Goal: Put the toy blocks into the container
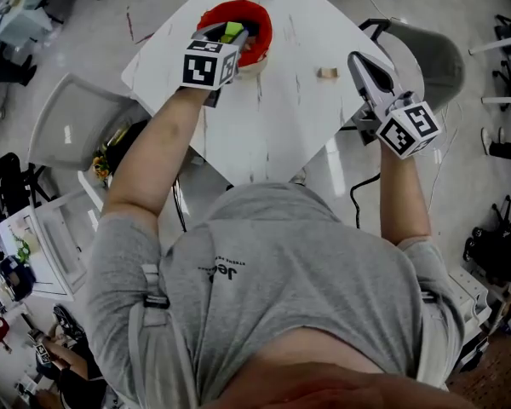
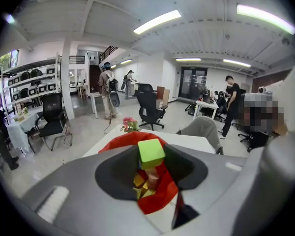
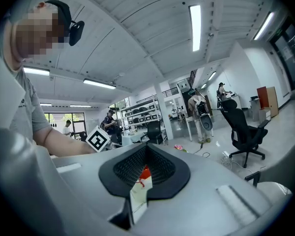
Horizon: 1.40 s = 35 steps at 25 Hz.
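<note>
Left gripper (image 1: pixel 227 32), jaws clamped on a green block (image 2: pixel 151 153), above the red container (image 1: pixel 265 31); right gripper (image 1: pixel 358 63), jaws together, empty.

- Short-sleeved grey T-shirt (image 1: pixel 281 262) with a small dark print (image 1: pixel 224 271) on the back, near the collar.
- Pale grey straps (image 1: pixel 152 284) with black buckles (image 1: pixel 156 300) run over both shoulders.
- The left tongs (image 1: pixel 232 31) and right tongs (image 1: pixel 358 60) have smooth light grey shells and black ribbed pads (image 3: pixel 129 168).
- Each carries a white cube (image 1: pixel 209 65) printed with black square markers.
</note>
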{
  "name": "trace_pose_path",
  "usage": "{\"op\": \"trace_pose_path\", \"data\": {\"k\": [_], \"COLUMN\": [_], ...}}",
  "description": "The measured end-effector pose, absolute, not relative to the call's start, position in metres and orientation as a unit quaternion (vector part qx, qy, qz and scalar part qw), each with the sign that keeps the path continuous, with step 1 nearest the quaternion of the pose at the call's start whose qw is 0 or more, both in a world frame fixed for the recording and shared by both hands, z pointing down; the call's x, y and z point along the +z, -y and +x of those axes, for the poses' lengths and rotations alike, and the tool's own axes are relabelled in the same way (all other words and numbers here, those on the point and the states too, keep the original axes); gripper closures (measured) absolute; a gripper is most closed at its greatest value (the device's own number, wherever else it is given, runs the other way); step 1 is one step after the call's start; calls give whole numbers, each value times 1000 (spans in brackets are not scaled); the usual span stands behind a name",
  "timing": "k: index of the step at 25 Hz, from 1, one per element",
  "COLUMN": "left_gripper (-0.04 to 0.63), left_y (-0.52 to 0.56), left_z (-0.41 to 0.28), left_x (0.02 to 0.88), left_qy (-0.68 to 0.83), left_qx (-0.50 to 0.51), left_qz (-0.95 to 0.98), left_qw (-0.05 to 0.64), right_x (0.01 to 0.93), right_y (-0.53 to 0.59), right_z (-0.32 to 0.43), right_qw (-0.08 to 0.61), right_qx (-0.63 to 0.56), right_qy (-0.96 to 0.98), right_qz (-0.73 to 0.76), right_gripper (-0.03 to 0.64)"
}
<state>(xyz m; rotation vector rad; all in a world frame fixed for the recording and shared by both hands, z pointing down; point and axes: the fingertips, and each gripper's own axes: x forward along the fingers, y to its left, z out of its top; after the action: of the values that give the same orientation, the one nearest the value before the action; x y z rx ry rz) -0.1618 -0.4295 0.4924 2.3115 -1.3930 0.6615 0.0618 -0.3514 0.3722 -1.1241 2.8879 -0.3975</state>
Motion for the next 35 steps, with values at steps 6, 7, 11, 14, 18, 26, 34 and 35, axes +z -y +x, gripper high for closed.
{"op": "trace_pose_path", "data": {"k": [6,7,11,14,18,26,34,35], "left_gripper": [269,209,190,190,190,193,239,248], "left_y": [440,441,442,440,437,408,375,374], "left_z": [-173,-174,-179,-176,-164,-75,25,35], "left_x": [522,525,522,519,509,474,533,545], "left_qy": [471,467,474,469,454,359,262,255], "left_qx": [251,247,239,237,235,214,271,279], "left_qz": [815,816,815,819,831,897,918,917], "left_qw": [225,234,232,231,219,147,124,127], "right_x": [374,374,374,376,375,377,401,405], "right_y": [356,357,359,359,360,358,344,343], "right_z": [52,51,51,55,58,82,134,144], "right_qw": [3,3,3,2,3,11,4,3], "right_qx": [-128,-128,-129,-129,-128,-129,-146,-149], "right_qy": [-926,-927,-926,-925,-924,-917,-899,-897], "right_qz": [-354,-354,-354,-357,-360,-376,-412,-417], "right_gripper": [614,614,614,614,614,614,614,614]}}
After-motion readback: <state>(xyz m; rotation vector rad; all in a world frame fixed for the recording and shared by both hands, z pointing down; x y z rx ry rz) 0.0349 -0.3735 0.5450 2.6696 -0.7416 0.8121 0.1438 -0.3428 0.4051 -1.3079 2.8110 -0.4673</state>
